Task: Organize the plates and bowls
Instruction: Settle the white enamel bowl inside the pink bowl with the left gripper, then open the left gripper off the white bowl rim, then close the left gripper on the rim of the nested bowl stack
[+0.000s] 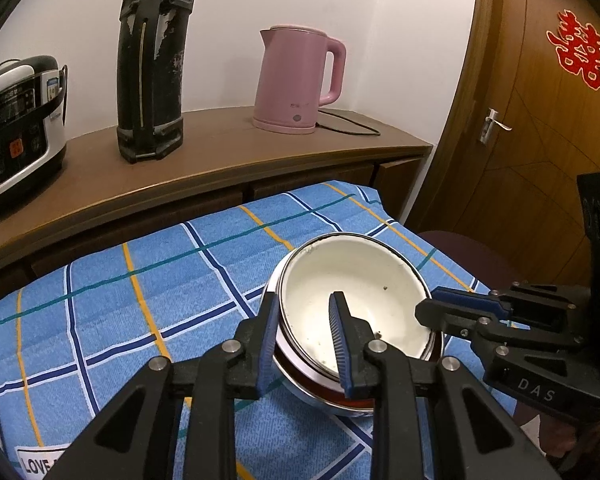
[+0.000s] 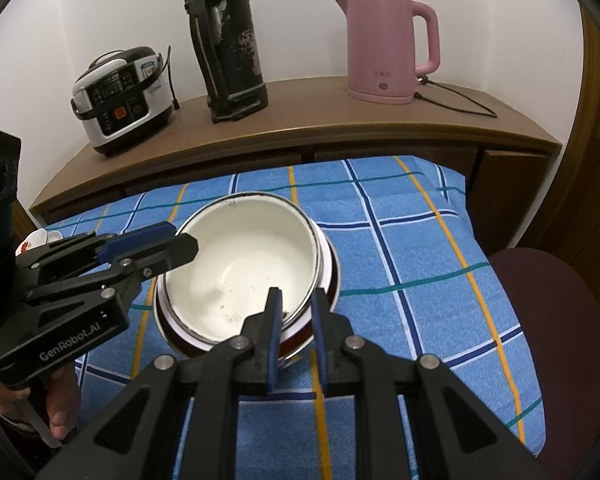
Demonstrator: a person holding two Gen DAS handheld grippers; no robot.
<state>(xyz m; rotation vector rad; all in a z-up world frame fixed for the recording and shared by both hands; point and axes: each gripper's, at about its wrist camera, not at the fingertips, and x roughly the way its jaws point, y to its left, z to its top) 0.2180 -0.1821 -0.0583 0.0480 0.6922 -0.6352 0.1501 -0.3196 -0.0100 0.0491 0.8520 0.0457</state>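
Bowl stack (image 1: 352, 320): I see it nested on the blue checked cloth (image 1: 140, 300).
Left gripper (image 1: 306, 344): I have it clamped on the stack's near-left rim.
Right gripper (image 2: 296, 320): pinches the opposite rim, likely the top white bowl's only.
Kettle (image 1: 296, 80): beyond the stack, on the sideboard.

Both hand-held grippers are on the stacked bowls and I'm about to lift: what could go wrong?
1. The left hand-held gripper and right hand-held gripper pinch opposite rims of the white bowl; uneven lifting could tilt it.
2. The bowls beneath may stick, then drop onto the blue checked cloth.
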